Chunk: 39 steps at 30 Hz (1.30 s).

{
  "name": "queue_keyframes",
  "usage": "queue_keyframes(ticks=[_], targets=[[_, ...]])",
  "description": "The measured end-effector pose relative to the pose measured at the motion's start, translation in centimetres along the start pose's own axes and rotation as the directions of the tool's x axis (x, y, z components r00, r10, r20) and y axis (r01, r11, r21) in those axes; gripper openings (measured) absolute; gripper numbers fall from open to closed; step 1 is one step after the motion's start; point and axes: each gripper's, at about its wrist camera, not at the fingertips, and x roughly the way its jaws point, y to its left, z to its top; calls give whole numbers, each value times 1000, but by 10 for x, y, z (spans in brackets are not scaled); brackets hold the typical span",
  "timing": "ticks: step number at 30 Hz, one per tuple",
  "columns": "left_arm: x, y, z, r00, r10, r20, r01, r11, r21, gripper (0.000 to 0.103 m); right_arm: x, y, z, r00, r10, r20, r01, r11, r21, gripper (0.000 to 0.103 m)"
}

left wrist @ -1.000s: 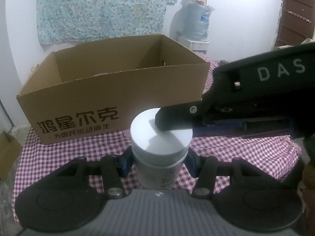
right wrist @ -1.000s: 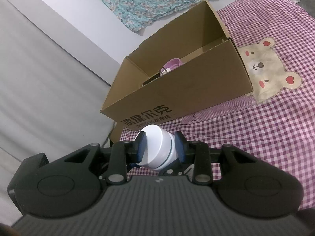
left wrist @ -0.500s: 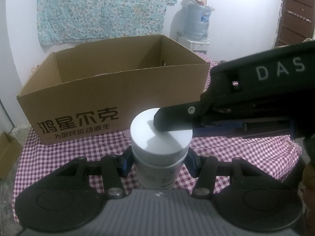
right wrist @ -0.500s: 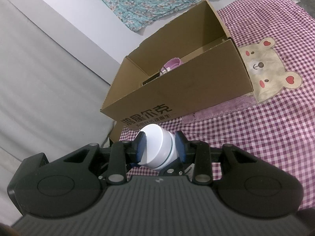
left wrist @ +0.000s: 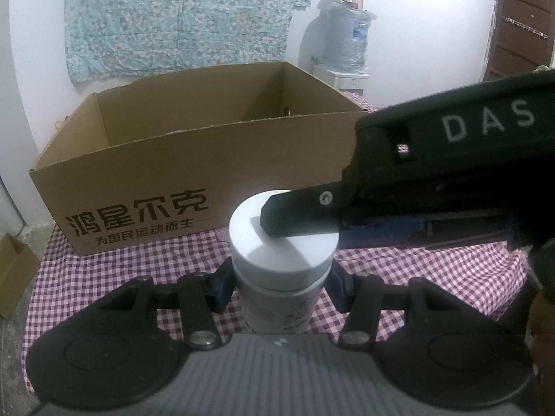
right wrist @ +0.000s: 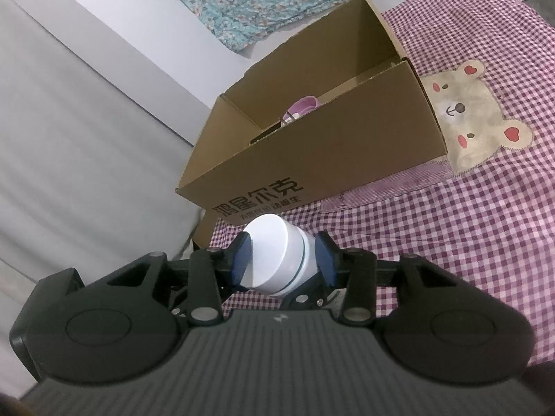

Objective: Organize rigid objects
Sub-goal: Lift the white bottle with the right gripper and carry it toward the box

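The right gripper (right wrist: 282, 260) is letting go: its jaws have just been opening, pads no longer squeezing the white jar (left wrist: 282, 242) lid sitting between them. The left gripper (left wrist: 279, 286) is clamping the jar body at lower centre, both tilting downward before the cardboard box (left wrist: 194, 159). Probably boxing it next.

White jar (left wrist: 282, 260) with flat white screw lid, printed label on body, upright at lower centre of left wrist view. Open brown cardboard box (left wrist: 194, 159) with dark printed characters behind it, mid-frame.
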Motion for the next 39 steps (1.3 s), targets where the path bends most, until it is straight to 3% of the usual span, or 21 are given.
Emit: queue_keyframes(ticks=[39], targets=[[-10,7,6,1000,1,29,-1,1000,-6,54,-4,6,4,1000,11,12,-11,1000,-17,42]])
